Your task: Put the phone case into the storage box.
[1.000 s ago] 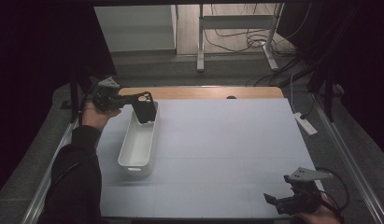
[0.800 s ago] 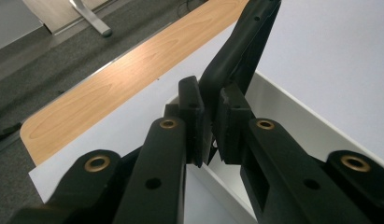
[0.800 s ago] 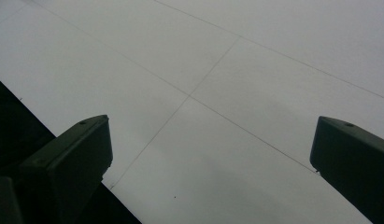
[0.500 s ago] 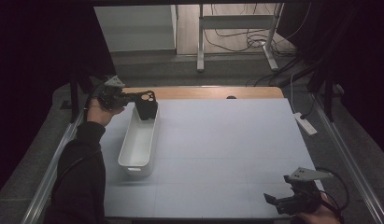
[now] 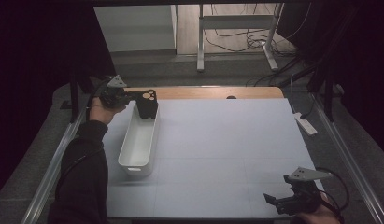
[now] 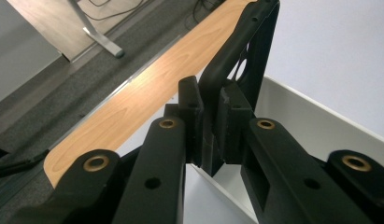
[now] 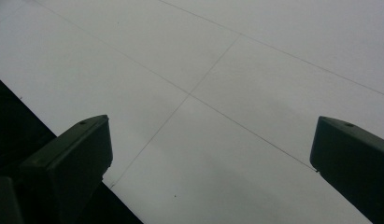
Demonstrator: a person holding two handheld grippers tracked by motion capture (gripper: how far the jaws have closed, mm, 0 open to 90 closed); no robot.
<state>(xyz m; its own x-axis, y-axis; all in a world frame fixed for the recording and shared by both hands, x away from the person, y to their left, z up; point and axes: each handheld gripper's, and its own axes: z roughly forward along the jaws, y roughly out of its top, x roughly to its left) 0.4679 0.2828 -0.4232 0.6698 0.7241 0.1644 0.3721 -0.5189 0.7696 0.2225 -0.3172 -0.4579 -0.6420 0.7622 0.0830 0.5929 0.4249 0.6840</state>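
Left gripper (image 5: 133, 96) reaches far-left with jaws clamped; right gripper (image 5: 273, 201) sits near-right, jaws spread wide

white bin (image 5: 138, 142) on grey table (image 5: 227, 140)

A table (image 5: 227, 140) with a pale grey top and a wooden far edge stands on dark grey carpet (image 5: 189, 70). Beyond it, a metal desk frame (image 5: 236, 28) stands on wood flooring (cables (image 5: 236, 39) trail beneath). Both sides are dark.
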